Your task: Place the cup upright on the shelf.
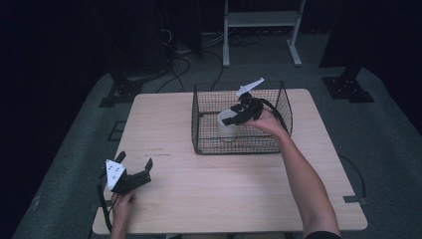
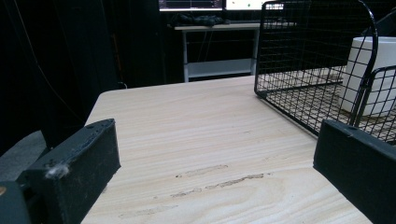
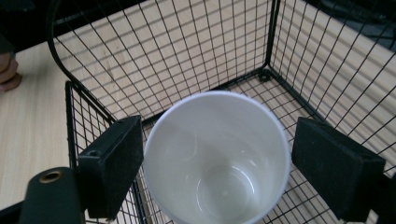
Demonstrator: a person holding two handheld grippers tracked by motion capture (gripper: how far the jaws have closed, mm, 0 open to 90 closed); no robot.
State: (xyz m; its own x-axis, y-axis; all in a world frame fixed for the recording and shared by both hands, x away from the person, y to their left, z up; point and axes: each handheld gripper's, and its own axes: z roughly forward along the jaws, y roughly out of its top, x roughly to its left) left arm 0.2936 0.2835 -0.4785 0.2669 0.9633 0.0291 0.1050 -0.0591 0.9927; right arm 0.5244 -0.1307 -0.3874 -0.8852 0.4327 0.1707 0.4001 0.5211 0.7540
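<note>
Pale wood table point(image 1: 199, 199), wire basket point(image 1: 283, 102); dark room.

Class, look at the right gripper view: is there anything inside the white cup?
No. The white cup stands upright in the wire basket, and its bare white bottom shows with nothing in it.

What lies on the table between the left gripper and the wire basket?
Nothing: the high view shows bare table between left gripper and wire basket.
</note>
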